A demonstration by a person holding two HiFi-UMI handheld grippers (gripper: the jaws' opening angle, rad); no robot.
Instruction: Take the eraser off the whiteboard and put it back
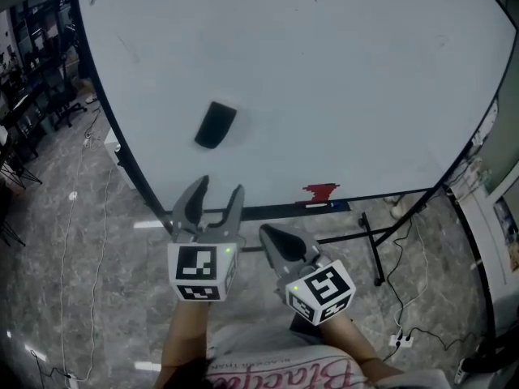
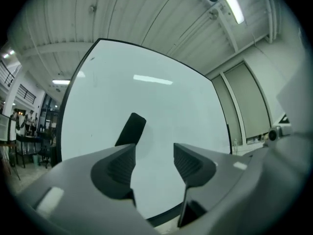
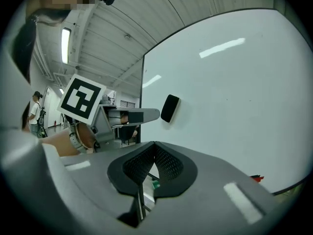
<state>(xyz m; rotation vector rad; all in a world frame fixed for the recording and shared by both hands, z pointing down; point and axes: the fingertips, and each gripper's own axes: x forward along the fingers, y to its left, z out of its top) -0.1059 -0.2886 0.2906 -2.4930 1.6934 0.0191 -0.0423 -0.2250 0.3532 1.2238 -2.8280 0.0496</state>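
Your left gripper (image 1: 219, 191): nearest, jaws released and spread wide, nothing between them. Eraser (image 1: 215, 126): black, tilted, stuck on the whiteboard (image 1: 340, 71) beyond those jaws, apart from them. Your right gripper (image 1: 272, 235): jaws clenched together, empty. Small red object (image 1: 321, 191): whiteboard's lower edge, further right.

Whiteboard (image 1: 340, 79): black eraser (image 1: 216, 125) stuck on face.

Left gripper (image 1: 219, 190) fingers apart, right gripper (image 1: 271, 237) fingers together
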